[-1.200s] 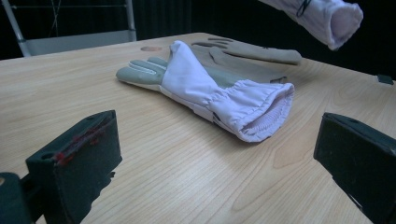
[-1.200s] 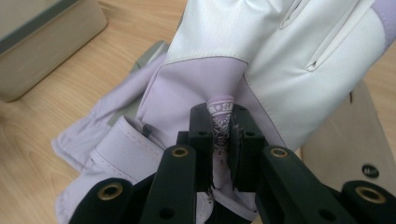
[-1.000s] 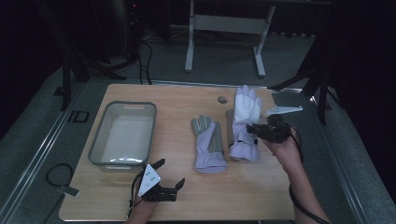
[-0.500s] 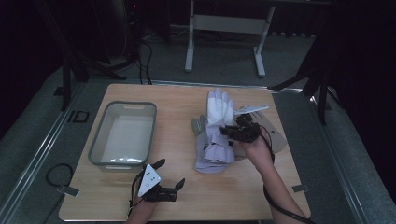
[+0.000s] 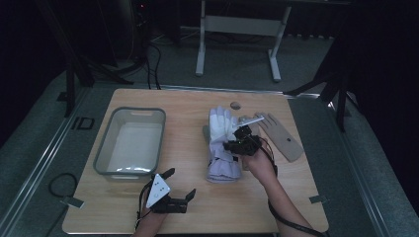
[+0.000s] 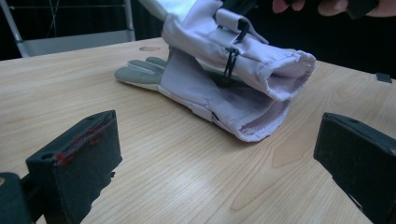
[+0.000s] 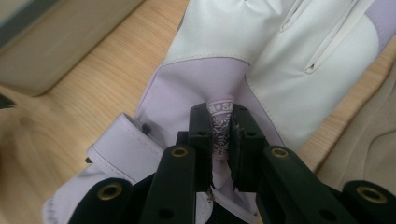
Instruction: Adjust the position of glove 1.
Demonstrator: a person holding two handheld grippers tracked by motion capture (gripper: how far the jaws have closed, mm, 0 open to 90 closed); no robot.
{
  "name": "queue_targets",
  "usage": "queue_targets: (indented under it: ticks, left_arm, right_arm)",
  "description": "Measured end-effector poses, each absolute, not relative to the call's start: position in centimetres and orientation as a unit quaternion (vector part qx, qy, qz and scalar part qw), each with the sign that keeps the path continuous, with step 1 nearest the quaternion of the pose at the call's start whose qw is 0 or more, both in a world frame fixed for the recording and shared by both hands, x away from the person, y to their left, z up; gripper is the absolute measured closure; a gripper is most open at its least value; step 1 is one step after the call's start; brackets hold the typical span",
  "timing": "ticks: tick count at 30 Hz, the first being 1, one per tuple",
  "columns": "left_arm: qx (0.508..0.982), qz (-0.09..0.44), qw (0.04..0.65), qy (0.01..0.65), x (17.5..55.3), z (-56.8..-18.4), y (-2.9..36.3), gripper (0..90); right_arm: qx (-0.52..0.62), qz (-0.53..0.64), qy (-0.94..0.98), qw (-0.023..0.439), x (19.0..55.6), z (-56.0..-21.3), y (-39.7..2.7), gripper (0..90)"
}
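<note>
— Where is the white and lilac glove (image 5: pixel 223 140) sitting right now?

— It is hanging from the right gripper (image 5: pixel 240 144) over the middle of the wooden table (image 5: pixel 188 103), with its white fingers pointing toward the far edge. Its cuff end is lying over the second glove (image 6: pixel 196 88), the one with grey fingers, which is resting flat on the wood underneath. In the left gripper view the two open cuffs are stacked, the upper one above the lower.

— And how is that right gripper gripping it?

— Its two black jaws are standing almost together, pinching a narrow fold of patterned fabric (image 7: pixel 220 126) pulled up from the lilac part of the glove. The person's right hand (image 5: pixel 260 165) is carrying the gripper just beside the gloves.

— What is the left gripper (image 5: pixel 174 190) doing?

— It is resting near the front edge of the table, its jaws standing wide apart with nothing between them but bare wood. It is pointing toward the cuffs of the gloves, well apart from them.

— Anything else lying around?

— A grey plastic tub (image 5: pixel 106 150) is sitting on the left part of the table. A beige hand-shaped form (image 5: pixel 284 136) is lying flat to the right of the gloves, and a small round disc (image 5: pixel 235 105) is sitting near the far edge.
</note>
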State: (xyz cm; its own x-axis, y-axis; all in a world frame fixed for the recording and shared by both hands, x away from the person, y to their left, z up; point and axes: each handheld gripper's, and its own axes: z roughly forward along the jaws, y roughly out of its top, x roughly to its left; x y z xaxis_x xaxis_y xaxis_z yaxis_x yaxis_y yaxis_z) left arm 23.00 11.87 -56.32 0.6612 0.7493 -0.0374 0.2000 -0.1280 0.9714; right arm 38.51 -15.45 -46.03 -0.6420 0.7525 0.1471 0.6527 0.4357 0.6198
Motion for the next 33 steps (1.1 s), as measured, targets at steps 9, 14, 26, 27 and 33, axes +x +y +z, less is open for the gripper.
queue_targets:
  ticks: [9,14,26,27,33]
  left_arm:
    - [0.712,0.241,0.569,0.333,23.0,-56.3,11.9,0.6]
    - [0.712,0.243,0.567,0.334,23.0,-56.3,11.9,0.6]
    - [0.713,0.24,0.566,0.337,23.1,-56.3,11.9,0.6]
    - [0.713,0.239,0.566,0.339,23.1,-56.3,11.9,0.6]
    - [0.725,0.226,0.554,0.342,23.5,-56.2,11.8,0.7]
  right_arm:
    - [0.422,0.299,0.853,0.073,39.6,-48.8,-14.7,79.1]
    - [0.418,0.297,0.856,0.07,39.5,-49.9,-14.5,78.8]
    - [0.385,0.338,0.855,0.079,38.3,-48.3,-15.4,45.9]
    - [0.381,0.342,0.855,0.084,38.2,-48.1,-15.7,40.8]
    - [0.355,0.395,0.844,0.077,37.3,-47.2,-18.3,23.7]
